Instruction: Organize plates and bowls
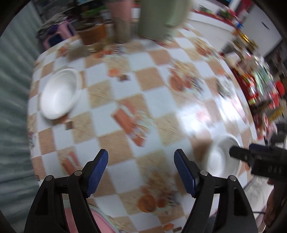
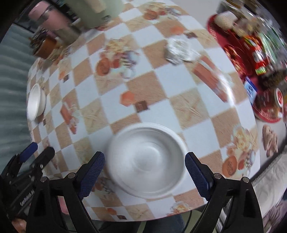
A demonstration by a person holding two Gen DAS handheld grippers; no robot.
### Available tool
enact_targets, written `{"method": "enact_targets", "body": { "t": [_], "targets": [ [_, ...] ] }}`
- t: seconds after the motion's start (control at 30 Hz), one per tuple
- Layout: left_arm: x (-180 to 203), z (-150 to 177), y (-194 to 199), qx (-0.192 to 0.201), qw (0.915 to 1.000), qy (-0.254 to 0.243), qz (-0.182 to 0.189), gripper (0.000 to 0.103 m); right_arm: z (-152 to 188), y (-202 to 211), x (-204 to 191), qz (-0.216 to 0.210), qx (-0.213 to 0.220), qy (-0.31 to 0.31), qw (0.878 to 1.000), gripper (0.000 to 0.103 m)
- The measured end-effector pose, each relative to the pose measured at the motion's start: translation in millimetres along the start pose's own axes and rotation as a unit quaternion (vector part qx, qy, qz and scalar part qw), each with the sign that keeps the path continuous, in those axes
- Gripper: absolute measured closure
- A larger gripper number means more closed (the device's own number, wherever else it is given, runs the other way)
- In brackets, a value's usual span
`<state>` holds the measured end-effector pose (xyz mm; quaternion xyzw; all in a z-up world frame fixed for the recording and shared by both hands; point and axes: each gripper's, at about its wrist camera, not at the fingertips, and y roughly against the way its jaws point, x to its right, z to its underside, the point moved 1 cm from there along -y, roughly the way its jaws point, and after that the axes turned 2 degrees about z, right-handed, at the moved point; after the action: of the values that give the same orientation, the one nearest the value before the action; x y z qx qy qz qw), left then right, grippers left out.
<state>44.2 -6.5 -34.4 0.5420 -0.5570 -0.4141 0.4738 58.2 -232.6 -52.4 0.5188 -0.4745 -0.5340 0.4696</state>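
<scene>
In the left wrist view, a white bowl sits on the checkered tablecloth at the far left. My left gripper hangs open above bare cloth, nothing between its blue pads. A second white bowl lies at the right, partly hidden by my right gripper. In the right wrist view, that bowl shows ringed rims inside, perhaps nested pieces. My right gripper stands open above it, pads wide of the rim. The other bowl is far left, and the left gripper is at lower left.
A pale green vessel, a pink cup and a brown pot stand at the table's far side. A red tray of jars fills the right side. Crumpled foil lies near it. The table's near edge runs along the bottom.
</scene>
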Motion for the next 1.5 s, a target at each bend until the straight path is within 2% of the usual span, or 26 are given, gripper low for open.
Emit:
{"method": "enact_targets", "body": {
  "t": [0.13,0.3,0.57,0.8,1.03,1.07,1.13,1.17,1.23,1.3,1.33,1.37,1.5],
  "targets": [
    [-60.2,-17.4,1.5,0.014,0.9977,0.06,-0.028,0.024,-16.7,-2.5,-54.6,-0.01,-0.001,0.052,0.999,0.011],
    [-128.5,-33.1,-2.6,0.026,0.9892,0.132,-0.057,0.024,-37.1,-11.1,-123.4,-0.023,-0.003,0.103,0.994,0.011],
    [-207.7,-62.3,-32.9,0.031,0.9773,0.188,-0.094,0.024,-87.1,-44.8,-240.8,-0.021,0.004,0.175,0.984,0.011],
    [-241.5,-78.1,-62.2,0.03,0.9776,0.184,-0.099,0.024,-123.8,-87.0,-300.6,-0.008,0.018,0.206,0.978,0.011],
    [-252.5,-86.5,-94.6,-0.003,0.9806,0.17,-0.097,0.024,-140.7,-114.9,-318.8,-0.009,0.008,0.19,0.982,0.012],
    [-254.6,-87.3,-99.1,-0.011,0.9805,0.174,-0.09,0.024,-141.9,-116.4,-321.6,-0.009,0.007,0.19,0.982,0.014],
    [-258.0,-86.4,-105.6,-0.022,0.98,0.184,-0.073,0.028,-144.2,-123.6,-323.0,-0.01,-0.003,0.184,0.983,0.038],
    [-258.2,-86.6,-105.0,-0.019,0.9798,0.188,-0.065,0.034,-143.9,-127.3,-324.6,-0.009,-0.009,0.183,0.983,0.047],
    [-254.6,-88.9,-103.5,-0.02,0.9812,0.185,-0.053,0.047,-142.8,-129.9,-326.9,-0.012,-0.01,0.186,0.983,0.055],
    [-247.3,-91.4,-102.8,-0.025,0.9841,0.172,-0.038,0.07,-140.9,-130.9,-332.9,-0.027,-0.017,0.198,0.98,0.074],
    [-241.6,-92.1,-102.9,-0.032,0.9855,0.164,-0.031,0.07,-139.9,-131.8,-335.5,-0.032,-0.024,0.203,0.978,0.077],
    [-238.2,-91.4,-102.6,-0.035,0.9858,0.161,-0.033,0.07,-138.8,-132.1,-336.5,-0.036,-0.029,0.204,0.978,0.088],
    [-218.5,-77.2,-99.1,-0.043,0.9873,0.15,-0.033,0.07,-130.8,-133.9,-323.6,-0.041,-0.047,0.203,0.977,0.088]
  ]
}}
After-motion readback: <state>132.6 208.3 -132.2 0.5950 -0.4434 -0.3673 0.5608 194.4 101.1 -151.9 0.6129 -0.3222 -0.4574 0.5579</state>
